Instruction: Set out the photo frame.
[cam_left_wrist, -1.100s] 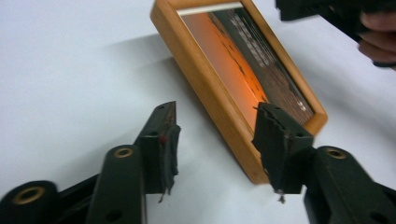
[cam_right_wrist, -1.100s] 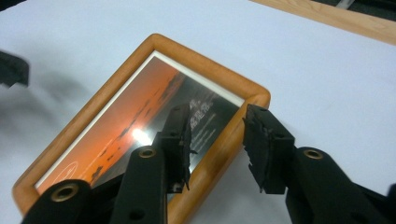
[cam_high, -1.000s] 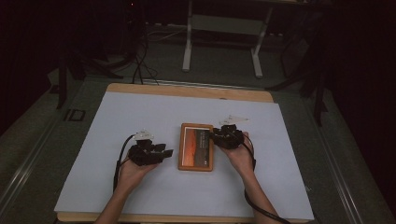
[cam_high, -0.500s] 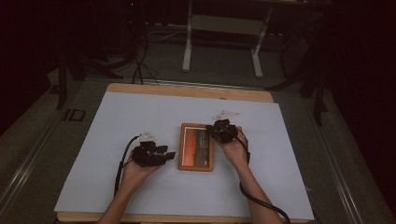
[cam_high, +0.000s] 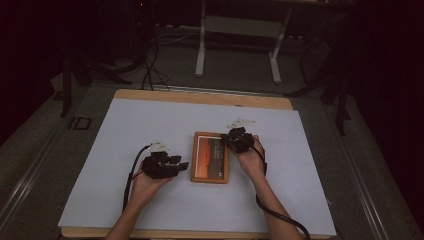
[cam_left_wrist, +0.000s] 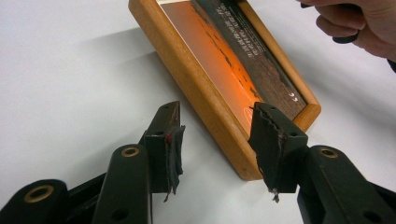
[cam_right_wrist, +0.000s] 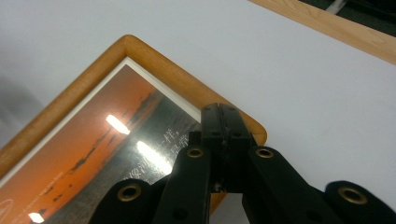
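Note:
A wooden picture frame (cam_high: 210, 176) with an orange sunset print lies flat on the white table cover (cam_high: 150, 120). My left gripper (cam_high: 183, 165) rests just left of the frame's near left corner. In the left gripper view it (cam_left_wrist: 219, 140) is open; its jaws have just been closing. The frame (cam_left_wrist: 205, 100) runs away behind the gap, and neither pad touches it. My right gripper (cam_high: 229, 141) sits at the frame's far right corner. Seen in the right gripper view, it (cam_right_wrist: 222, 112) is shut, with its tips over the wooden rim (cam_right_wrist: 154, 60) and nothing visible between them.
The table's wooden edge (cam_high: 200, 96) shows along the far side. A metal stand (cam_high: 237, 45) and floor cables (cam_high: 150, 65) lie beyond it in the dark. A cable (cam_high: 280, 217) trails from the right gripper along the forearm. White cover stretches to both sides of the frame.
The right hand has shifted slightly up and left onto the frame's far right corner. The left hand and the frame have stayed put.

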